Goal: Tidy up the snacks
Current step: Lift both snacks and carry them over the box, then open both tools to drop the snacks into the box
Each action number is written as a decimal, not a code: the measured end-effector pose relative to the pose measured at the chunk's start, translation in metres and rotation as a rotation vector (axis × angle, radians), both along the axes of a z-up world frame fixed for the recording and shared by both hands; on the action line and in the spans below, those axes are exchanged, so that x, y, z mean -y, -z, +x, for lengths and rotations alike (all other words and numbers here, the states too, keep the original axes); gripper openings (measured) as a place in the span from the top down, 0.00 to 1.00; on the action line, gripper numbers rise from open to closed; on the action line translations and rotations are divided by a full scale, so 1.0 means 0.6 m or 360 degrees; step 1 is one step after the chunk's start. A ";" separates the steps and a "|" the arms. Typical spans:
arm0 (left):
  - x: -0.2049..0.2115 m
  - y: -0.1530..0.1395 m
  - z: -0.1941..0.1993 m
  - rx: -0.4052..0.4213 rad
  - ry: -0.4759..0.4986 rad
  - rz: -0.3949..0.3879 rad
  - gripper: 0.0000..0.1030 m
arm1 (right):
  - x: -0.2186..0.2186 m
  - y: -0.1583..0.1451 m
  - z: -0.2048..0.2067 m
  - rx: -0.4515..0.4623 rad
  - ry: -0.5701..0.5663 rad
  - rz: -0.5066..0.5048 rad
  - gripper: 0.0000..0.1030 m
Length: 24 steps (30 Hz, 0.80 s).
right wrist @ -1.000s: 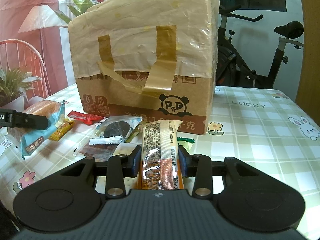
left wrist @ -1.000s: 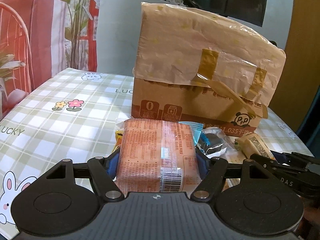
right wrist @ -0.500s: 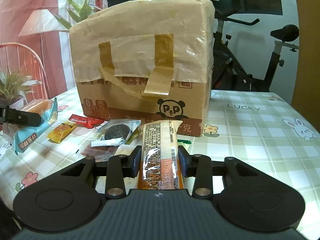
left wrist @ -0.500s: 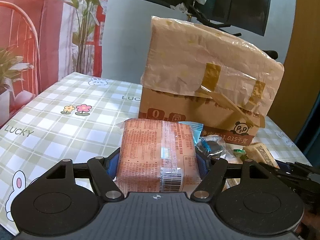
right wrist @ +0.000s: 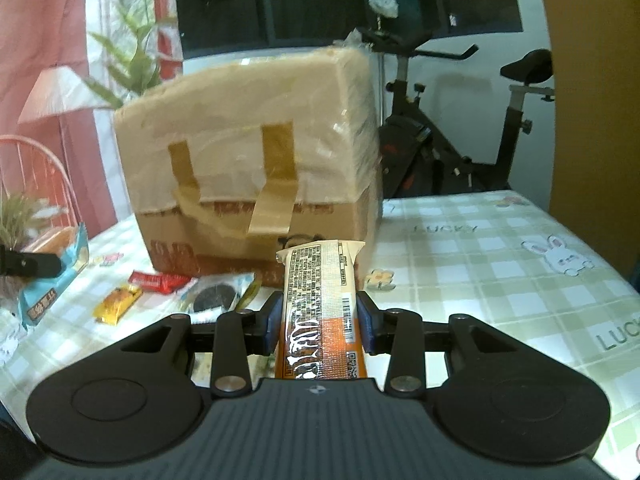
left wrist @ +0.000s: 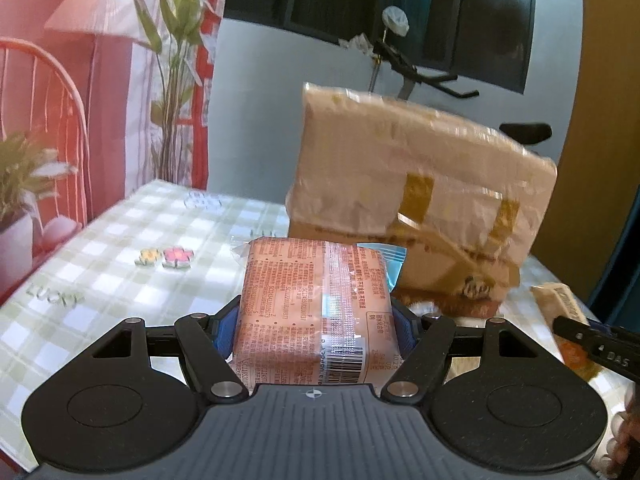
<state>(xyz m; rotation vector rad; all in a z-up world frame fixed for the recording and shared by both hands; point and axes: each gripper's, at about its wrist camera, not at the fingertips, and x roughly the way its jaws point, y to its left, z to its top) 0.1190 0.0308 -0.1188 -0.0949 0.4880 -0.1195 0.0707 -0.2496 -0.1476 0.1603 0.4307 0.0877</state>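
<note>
My left gripper [left wrist: 316,320] is clamped on a wide orange bread packet [left wrist: 316,304], lifted off the checked counter [left wrist: 120,248]; I'd keep it level and clear the taped carton's [right wrist: 248,184] top edge. My right gripper [right wrist: 318,320] pinches a long snack bar [right wrist: 320,300] above the loose snacks [right wrist: 168,292]; I'd grip firmly, since the slick wrapper may slip.
</note>
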 end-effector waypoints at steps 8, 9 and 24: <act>0.004 -0.069 0.025 0.0152 0.0074 0.0036 0.28 | 0.017 -0.065 -0.007 0.0175 0.0056 0.0064 0.62; 0.007 -0.080 0.031 0.0170 0.0093 0.0050 0.28 | 0.017 -0.077 -0.006 0.0203 0.0055 0.0064 0.62; 0.117 -0.196 0.195 0.0302 0.0407 0.0104 0.28 | -0.019 -0.263 0.163 0.0445 -0.0188 -0.0080 0.62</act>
